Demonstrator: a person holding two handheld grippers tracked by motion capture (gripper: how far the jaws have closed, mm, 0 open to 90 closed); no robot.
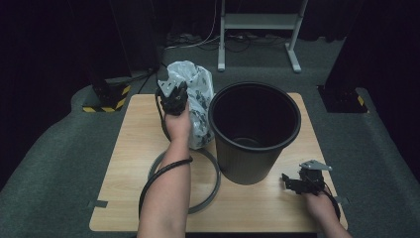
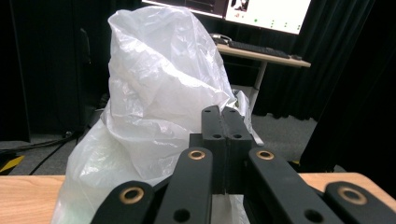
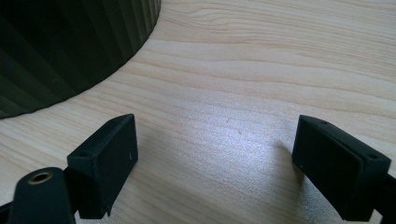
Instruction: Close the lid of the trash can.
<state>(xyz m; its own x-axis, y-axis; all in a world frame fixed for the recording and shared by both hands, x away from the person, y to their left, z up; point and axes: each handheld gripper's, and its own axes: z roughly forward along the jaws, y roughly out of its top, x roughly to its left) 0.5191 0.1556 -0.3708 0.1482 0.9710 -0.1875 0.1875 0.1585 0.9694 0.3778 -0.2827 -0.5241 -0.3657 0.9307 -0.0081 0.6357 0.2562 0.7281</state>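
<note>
Bin (image 1: 255,134) stood upright, black and ribbed, on the wooden surface (image 1: 133,144) right of centre; its inside looked dark, with only a bare bottom to be made out. White plastic bag (image 1: 194,101) sat crumpled just left of the bin, touching its wall, at the far left part of the surface. Left claw (image 1: 171,96) was at the bag's left side with its jaws pressed together; whether any plastic was pinched between them could not be told. A grey ring (image 1: 210,191) lay flat near the bin's base, under the left forearm. Right claw (image 1: 292,182) rested low by the near right edge, jaws wide apart over bare wood.
</note>
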